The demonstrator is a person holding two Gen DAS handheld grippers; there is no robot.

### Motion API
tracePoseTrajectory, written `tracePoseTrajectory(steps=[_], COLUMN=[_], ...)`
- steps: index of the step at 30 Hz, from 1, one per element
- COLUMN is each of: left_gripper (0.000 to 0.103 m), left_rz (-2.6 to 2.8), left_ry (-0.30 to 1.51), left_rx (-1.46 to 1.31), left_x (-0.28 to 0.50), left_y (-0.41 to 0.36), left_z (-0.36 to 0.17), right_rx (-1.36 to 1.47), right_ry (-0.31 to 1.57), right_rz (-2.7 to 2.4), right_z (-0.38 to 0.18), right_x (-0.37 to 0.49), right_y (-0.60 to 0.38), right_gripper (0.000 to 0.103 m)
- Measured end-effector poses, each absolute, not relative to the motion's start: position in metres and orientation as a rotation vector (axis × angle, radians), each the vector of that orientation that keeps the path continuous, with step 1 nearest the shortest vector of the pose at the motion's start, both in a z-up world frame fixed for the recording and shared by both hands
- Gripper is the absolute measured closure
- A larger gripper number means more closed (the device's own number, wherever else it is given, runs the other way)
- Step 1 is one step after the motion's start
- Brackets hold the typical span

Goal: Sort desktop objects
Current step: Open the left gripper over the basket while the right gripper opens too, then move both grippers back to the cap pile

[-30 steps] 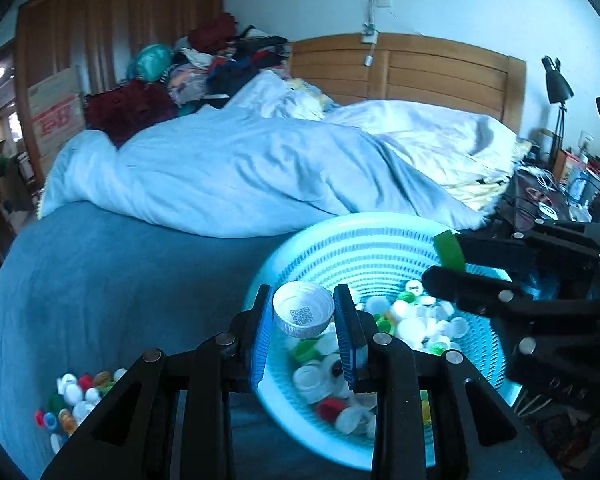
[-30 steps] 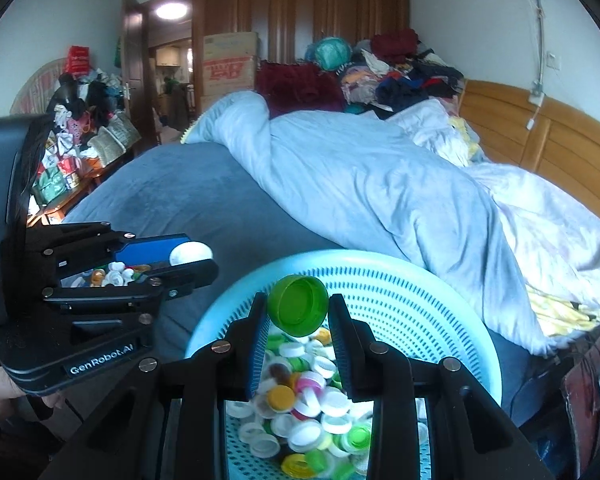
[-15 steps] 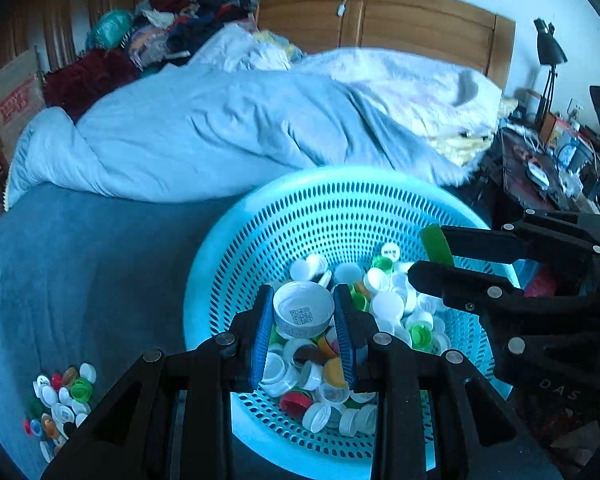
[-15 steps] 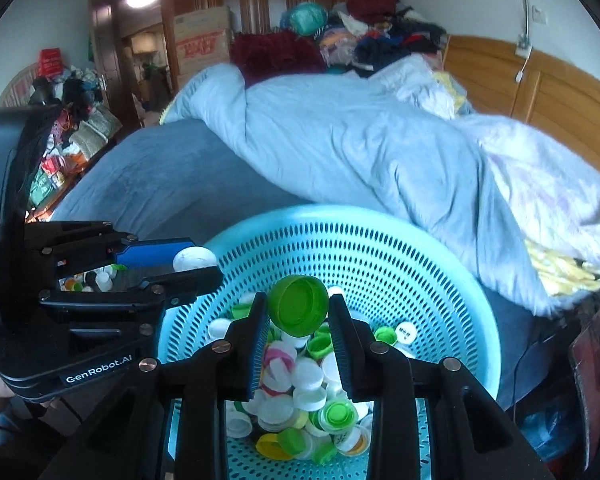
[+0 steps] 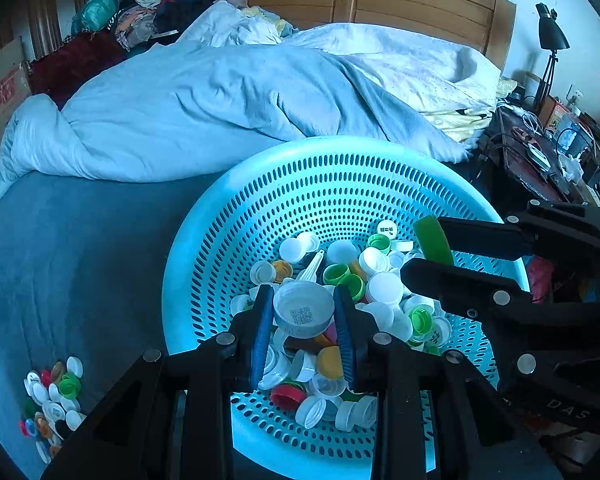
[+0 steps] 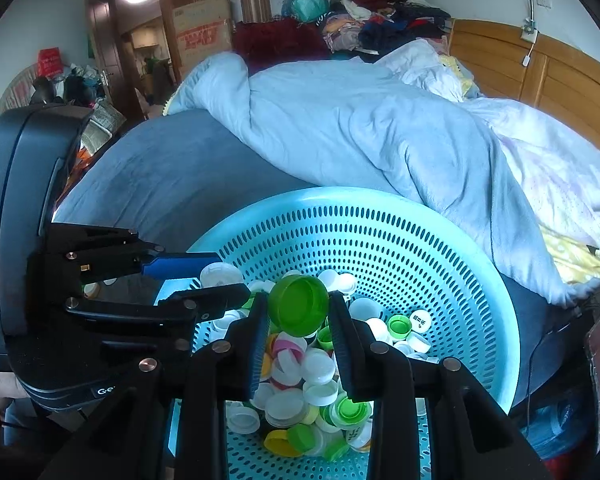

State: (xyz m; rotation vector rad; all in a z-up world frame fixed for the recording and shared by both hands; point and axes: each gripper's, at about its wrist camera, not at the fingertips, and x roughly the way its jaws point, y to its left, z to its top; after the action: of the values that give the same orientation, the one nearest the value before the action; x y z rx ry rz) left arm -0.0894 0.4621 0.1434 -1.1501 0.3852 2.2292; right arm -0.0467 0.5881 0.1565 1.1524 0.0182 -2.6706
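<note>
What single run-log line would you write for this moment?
left gripper: shut on white cap | right gripper: shut on green cap | both over blue basket of caps

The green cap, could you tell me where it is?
Right gripper pinches the green cap above the cap-filled blue basket.

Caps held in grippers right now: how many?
2. The white cap sits in the left gripper; the green cap sits in the right gripper. Both are above the basket.

basket (image 5: 228,240): near rim cut by frame edge | small cap pile (image 5: 52,392): partly cut at left edge
</note>
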Motion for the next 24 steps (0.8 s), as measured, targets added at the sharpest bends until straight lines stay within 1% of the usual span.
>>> tracePoseTrajectory(steps=[1, 2, 3, 5, 7, 8, 9, 10, 12, 14, 15, 16, 19, 20, 21, 23, 24], left_gripper=[0.077, 0.075, 0.068, 0.061, 0.051, 0.043, 0.038, 0.037, 0.035, 0.033, 0.028, 0.027, 0.025, 0.021, 0.014, 0.007, 0.006], left_rz=[2.232, 2.234, 2.236, 2.252, 2.267, 2.277, 2.281, 2.283, 2.302, 2.327, 2.344, 2.363, 2.47, 2.512, 2.566, 2.68, 2.754], left_ry=[0.386, 0.387, 0.387, 0.383, 0.361, 0.356, 0.336, 0.32, 0.308, 0.284, 0.253, 0.239, 0.178, 0.161, 0.141, 0.099, 0.059], left_rx=[-1.149, -1.148, -1.147, -1.149, -1.152, -1.153, -1.152, -1.147, -1.131, -1.102, -1.071, -1.057, -0.976, -0.959, -0.943, -0.927, -0.948], left_x=[-0.089, -0.09, -0.09, -0.092, -0.095, -0.096, -0.097, -0.097, -0.096, -0.093, -0.09, -0.088, -0.078, -0.074, -0.068, -0.056, -0.047], left_y=[0.462, 0.462, 0.462, 0.459, 0.454, 0.452, 0.448, 0.446, 0.44, 0.428, 0.415, 0.405, 0.351, 0.332, 0.308, 0.258, 0.224], left_z=[0.143, 0.143, 0.143, 0.142, 0.142, 0.142, 0.143, 0.144, 0.147, 0.154, 0.159, 0.163, 0.176, 0.179, 0.18, 0.178, 0.172], right_rx=[1.153, 1.154, 1.153, 1.148, 1.14, 1.134, 1.129, 1.121, 1.094, 1.049, 1.027, 0.99, 0.912, 0.885, 0.869, 0.846, 0.842], right_ry=[0.018, 0.021, 0.021, 0.014, -0.008, -0.013, -0.014, -0.018, -0.027, -0.044, -0.044, -0.033, -0.01, 0.016, 0.039, 0.084, 0.11], right_rz=[-2.67, -2.672, -2.674, -2.696, -2.711, -2.721, -2.728, -2.735, -2.75, -2.754, -2.754, -2.763, -2.749, -2.737, -2.726, -2.661, -2.625], right_z=[0.156, 0.156, 0.156, 0.157, 0.159, 0.16, 0.161, 0.162, 0.165, 0.17, 0.173, 0.175, 0.179, 0.178, 0.177, 0.171, 0.166], right_x=[-0.047, -0.047, -0.047, -0.046, -0.045, -0.044, -0.043, -0.043, -0.04, -0.035, -0.033, -0.028, -0.017, -0.012, -0.008, 0.001, 0.005], right_y=[0.588, 0.588, 0.588, 0.59, 0.594, 0.596, 0.596, 0.597, 0.595, 0.588, 0.584, 0.577, 0.555, 0.544, 0.533, 0.504, 0.488], right_gripper=[0.07, 0.07, 0.067, 0.058, 0.038, 0.033, 0.026, 0.02, 0.014, 0.011, 0.008, 0.004, 0.002, 0.002, 0.001, 0.0, 0.0])
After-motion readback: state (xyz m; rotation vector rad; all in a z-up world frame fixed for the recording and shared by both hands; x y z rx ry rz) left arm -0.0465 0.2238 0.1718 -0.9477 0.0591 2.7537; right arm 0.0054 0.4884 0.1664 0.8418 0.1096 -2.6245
